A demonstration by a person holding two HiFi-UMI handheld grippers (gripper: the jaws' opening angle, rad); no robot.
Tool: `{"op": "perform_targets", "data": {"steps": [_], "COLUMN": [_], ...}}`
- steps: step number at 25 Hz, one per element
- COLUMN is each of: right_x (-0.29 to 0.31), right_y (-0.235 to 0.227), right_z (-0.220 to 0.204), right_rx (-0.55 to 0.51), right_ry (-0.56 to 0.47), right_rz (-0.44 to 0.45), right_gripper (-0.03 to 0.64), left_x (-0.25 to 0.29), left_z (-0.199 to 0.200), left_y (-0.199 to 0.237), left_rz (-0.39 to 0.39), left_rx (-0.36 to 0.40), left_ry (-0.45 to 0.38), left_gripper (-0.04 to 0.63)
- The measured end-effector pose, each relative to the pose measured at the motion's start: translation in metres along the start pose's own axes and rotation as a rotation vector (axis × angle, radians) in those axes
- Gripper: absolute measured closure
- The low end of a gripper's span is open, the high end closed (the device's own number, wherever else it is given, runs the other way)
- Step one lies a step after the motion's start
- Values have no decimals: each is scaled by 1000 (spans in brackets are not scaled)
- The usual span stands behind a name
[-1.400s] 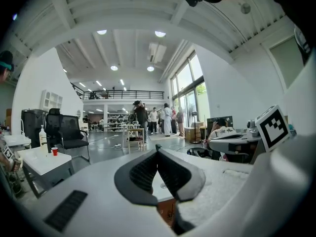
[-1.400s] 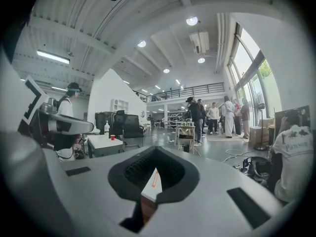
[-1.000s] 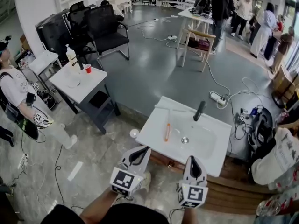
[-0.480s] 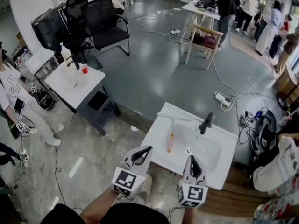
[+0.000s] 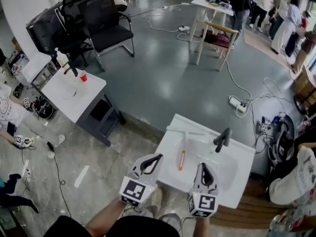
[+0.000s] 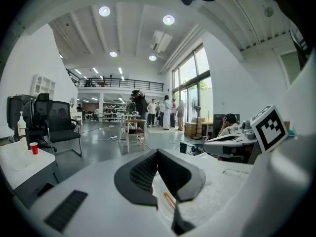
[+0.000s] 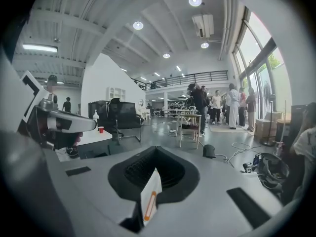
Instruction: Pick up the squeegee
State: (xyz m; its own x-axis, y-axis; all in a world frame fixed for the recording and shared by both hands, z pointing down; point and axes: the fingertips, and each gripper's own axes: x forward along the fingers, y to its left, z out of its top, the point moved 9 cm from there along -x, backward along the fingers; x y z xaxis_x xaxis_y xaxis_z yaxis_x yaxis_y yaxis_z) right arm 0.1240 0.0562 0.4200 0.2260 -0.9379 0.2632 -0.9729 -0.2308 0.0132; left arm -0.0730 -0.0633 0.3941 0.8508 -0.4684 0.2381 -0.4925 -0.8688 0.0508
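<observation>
The squeegee (image 5: 181, 160), with an orange handle and a pale crossbar at its far end, lies flat in the white sink (image 5: 243, 158), left of the drain. My left gripper (image 5: 157, 157) hangs shut at the sink's near left edge, just short of the handle. Its jaws are empty. My right gripper (image 5: 202, 167) is shut too, over the near rim to the right of the handle, holding nothing. In the left gripper view the squeegee (image 6: 169, 200) shows below the closed left gripper (image 6: 158, 154). In the right gripper view the squeegee (image 7: 149, 205) lies under the closed right gripper (image 7: 155, 152).
A black faucet (image 5: 223, 138) stands at the sink's far side. A low white table (image 5: 94, 90) with a red cup (image 5: 83, 76) is to the left, black chairs (image 5: 106, 21) behind it. A power strip (image 5: 236, 103) and cables lie on the floor. People stand at the far right.
Both grippers have advanced side by side toward the sink, which now lies closer and lower in the head view. Their jaws stayed shut. The squeegee has not moved in the basin.
</observation>
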Motion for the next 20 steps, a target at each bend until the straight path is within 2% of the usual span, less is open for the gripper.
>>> {"op": "perform_targets", "data": {"steps": [7,13,20], "right_x": [36,68,111], "right_y": [-4,-16,-35], "right_z": [1,-16,-34], "right_rx": [7,13,30], "right_ry": [19,48,110], "right_rz": [-6,11,70], "right_gripper": [618,618,618], "left_x": [35,68,98], "left_z": [-12,-29,-48], "left_y": [11,19,23], "left_rz": [-32,-33,31], "left_rx": [-12,-13,-103], "left_ry": [27,50,128], "left_gripper": [594,594,594]}}
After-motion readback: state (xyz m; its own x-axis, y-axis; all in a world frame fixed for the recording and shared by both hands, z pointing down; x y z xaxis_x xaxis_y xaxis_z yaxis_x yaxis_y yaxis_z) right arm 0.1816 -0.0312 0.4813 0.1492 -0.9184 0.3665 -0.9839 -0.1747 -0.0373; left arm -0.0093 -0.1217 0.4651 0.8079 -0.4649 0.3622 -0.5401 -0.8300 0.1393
